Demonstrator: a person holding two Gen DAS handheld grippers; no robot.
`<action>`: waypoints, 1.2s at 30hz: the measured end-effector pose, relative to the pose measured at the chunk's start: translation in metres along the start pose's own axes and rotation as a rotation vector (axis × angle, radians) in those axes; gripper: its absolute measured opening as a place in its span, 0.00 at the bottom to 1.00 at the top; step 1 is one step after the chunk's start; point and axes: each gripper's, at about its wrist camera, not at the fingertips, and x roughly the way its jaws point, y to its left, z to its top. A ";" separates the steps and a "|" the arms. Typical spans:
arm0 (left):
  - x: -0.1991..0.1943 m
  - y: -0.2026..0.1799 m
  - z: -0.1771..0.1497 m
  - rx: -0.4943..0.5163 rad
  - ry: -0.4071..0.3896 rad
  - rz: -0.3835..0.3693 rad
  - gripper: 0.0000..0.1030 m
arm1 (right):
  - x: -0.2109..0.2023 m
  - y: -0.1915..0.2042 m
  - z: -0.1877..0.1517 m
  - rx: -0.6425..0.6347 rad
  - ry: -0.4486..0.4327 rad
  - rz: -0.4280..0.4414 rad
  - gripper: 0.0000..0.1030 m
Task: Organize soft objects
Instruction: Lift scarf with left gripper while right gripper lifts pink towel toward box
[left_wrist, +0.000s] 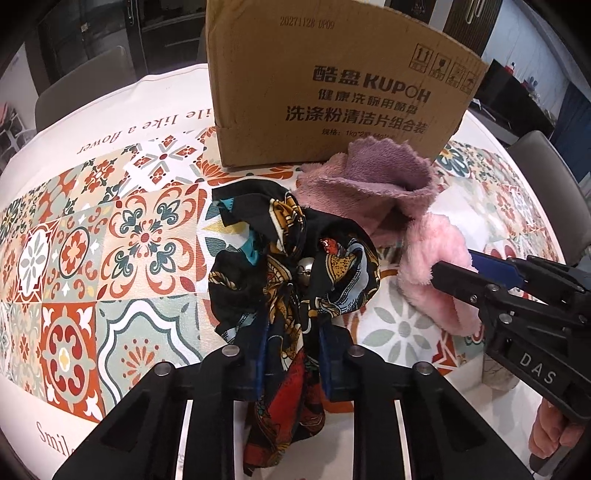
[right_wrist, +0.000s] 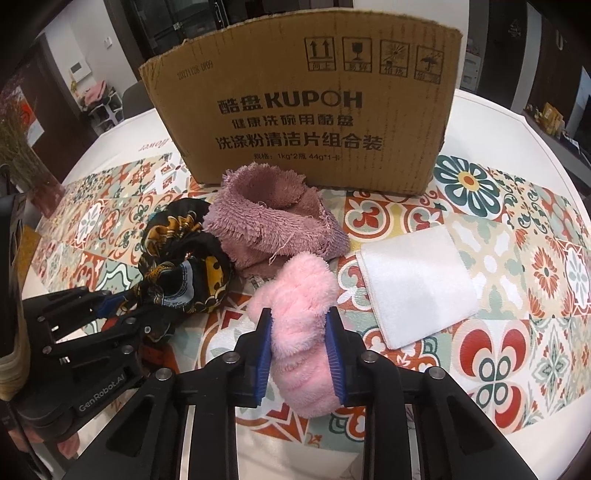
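Observation:
A black patterned silk scarf (left_wrist: 295, 258) lies bunched on the tiled tablecloth. My left gripper (left_wrist: 293, 354) is shut on its near end, the blue pads pressing the fabric from both sides. A fluffy pink cloth (right_wrist: 299, 325) lies to its right, and my right gripper (right_wrist: 299, 350) is shut on it, pads squeezing the pile. Seen from the left wrist view, the right gripper (left_wrist: 458, 267) bites into the pink cloth (left_wrist: 436, 266). The left gripper (right_wrist: 110, 304) shows at the scarf (right_wrist: 184, 258) in the right wrist view. A mauve fluffy cloth (right_wrist: 273, 221) sits behind both.
A cardboard box (right_wrist: 306, 122) stands open-topped at the back, just behind the mauve cloth (left_wrist: 369, 177). A folded white cloth (right_wrist: 417, 284) lies flat to the right. A vase of dried grass (right_wrist: 22, 166) is at the far left. Chairs ring the table. A hand (left_wrist: 546, 432) holds the right gripper.

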 end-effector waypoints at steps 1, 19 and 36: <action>-0.002 0.000 -0.001 -0.002 -0.004 -0.001 0.21 | -0.002 0.000 -0.001 0.002 -0.005 -0.001 0.27; -0.059 -0.009 -0.010 -0.015 -0.133 -0.001 0.21 | -0.056 0.006 -0.009 0.029 -0.104 0.008 0.27; -0.114 -0.018 -0.007 -0.001 -0.254 -0.011 0.21 | -0.114 0.016 -0.004 0.031 -0.250 0.004 0.27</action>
